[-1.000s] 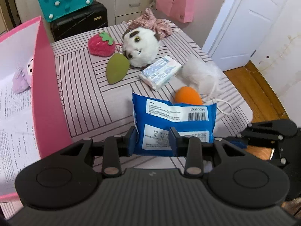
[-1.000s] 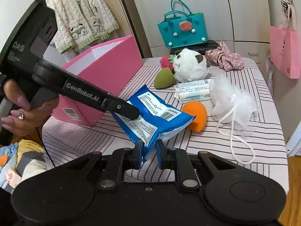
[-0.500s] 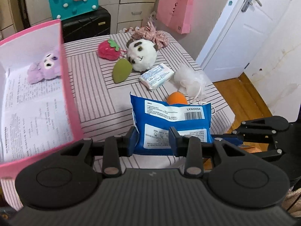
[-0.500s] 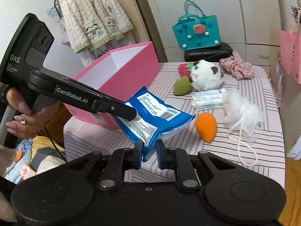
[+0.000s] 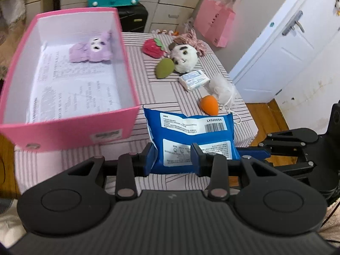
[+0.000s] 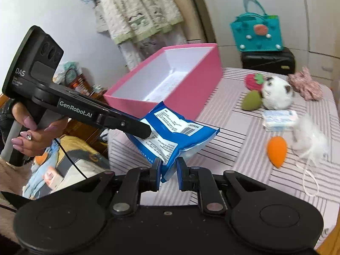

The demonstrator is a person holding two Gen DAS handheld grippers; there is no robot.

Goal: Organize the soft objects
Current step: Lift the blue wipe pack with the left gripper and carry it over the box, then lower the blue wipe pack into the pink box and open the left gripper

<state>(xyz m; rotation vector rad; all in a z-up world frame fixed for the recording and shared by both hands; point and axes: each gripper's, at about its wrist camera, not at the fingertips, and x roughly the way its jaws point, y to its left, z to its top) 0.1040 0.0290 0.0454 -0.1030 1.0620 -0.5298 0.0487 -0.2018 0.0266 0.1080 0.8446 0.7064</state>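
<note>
Both grippers hold one blue soft packet [image 5: 191, 136] in the air near the table's front edge. My left gripper [image 5: 173, 159] is shut on its lower edge. My right gripper [image 6: 167, 170] is shut on its corner; the packet also shows in the right wrist view [image 6: 170, 136]. The open pink box [image 5: 70, 131] stands to the left with a purple plush [image 5: 91, 50] inside. On the striped table [image 5: 165, 89] lie a panda plush [image 5: 184, 58], a strawberry plush [image 5: 152, 47], a green sponge [image 5: 164, 69], an orange sponge [image 5: 209, 105], a white tissue pack [image 5: 193, 79] and a white mesh puff [image 5: 222, 87].
A pink floral scrunchie [image 5: 191, 40] lies at the table's far edge. A teal bag [image 6: 258, 33] sits on a black case [image 6: 267, 60] behind the table. A pink paper bag [image 5: 214, 27] hangs by the white door [image 5: 282, 42]. The floor drops off right of the table.
Both grippers have lifted and pulled back with the blue packet, so the whole pink box and the purple plush inside it have come into the left wrist view.
</note>
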